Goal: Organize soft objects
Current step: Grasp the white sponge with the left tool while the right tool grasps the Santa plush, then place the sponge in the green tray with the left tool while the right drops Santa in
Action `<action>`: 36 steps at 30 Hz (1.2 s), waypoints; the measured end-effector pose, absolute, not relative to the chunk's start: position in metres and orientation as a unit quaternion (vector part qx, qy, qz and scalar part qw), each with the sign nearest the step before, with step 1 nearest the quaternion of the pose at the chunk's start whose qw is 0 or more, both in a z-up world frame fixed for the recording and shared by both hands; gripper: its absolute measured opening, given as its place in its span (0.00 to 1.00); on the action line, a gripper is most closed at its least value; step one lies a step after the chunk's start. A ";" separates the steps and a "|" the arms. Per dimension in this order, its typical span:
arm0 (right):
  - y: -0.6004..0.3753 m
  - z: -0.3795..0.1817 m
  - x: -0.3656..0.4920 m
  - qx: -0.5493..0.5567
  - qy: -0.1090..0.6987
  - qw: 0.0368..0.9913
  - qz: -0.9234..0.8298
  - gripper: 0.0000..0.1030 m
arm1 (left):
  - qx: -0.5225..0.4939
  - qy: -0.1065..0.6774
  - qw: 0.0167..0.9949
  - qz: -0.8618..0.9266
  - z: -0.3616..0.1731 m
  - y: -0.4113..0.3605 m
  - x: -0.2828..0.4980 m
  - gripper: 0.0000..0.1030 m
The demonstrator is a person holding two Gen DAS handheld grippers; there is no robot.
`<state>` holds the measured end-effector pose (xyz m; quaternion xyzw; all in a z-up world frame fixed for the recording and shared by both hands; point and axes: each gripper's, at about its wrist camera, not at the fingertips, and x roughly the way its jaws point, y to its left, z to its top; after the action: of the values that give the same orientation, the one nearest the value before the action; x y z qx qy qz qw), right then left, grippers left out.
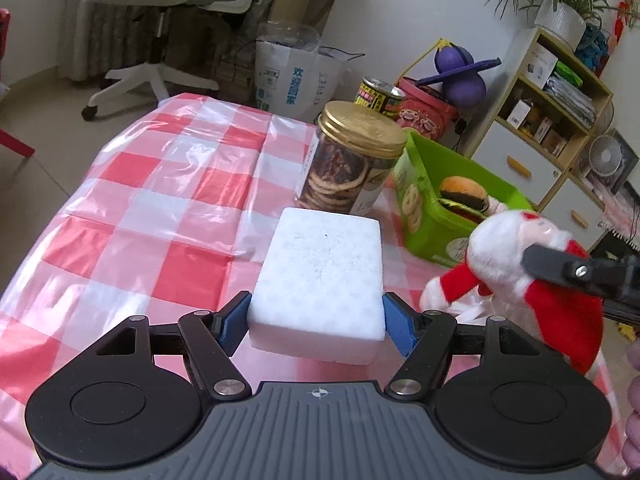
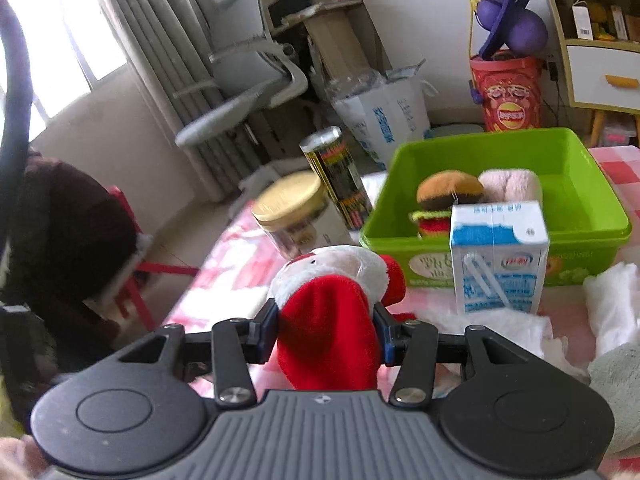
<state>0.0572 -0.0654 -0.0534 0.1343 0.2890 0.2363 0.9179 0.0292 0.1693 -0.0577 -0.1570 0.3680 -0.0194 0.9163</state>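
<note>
- Your left gripper (image 1: 316, 320) clamps a white sponge block (image 1: 320, 280), jaws fairly wide.
- Your right gripper (image 2: 326, 326) pinches a plush Santa (image 2: 332, 300), jaws narrow.
- The green bin (image 2: 592, 184) sits at one o'clock from the Santa; lift over the milk carton (image 2: 498, 256).
- Sponge: porous, boxy. Santa: fleecy. Bin: smooth plastic.

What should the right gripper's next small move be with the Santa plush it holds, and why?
Probably carry the Santa plush forward over the near wall of the green bin and release it there. The right gripper is shut on the plush, the bin already holds a burger plush, and the milk carton stands before the bin, so steering left of it seems wise.
</note>
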 end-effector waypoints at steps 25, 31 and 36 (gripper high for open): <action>-0.206 -0.002 0.029 0.299 0.169 0.930 0.135 0.30 | -0.199 0.312 0.925 -0.090 -0.011 0.096 0.026 0.67; -0.233 -0.008 0.028 0.334 0.162 0.924 0.096 0.30 | -0.209 0.300 0.925 -0.104 -0.001 0.089 0.031 0.67; -0.249 -0.013 0.034 0.354 0.160 0.918 0.072 0.30 | -0.175 0.301 0.932 -0.103 0.005 0.081 0.052 0.67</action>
<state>0.0337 -0.2486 -0.0127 0.3544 0.1603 0.0718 0.9185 0.0522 0.0812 0.0054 -0.1754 0.3012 -0.1030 0.9316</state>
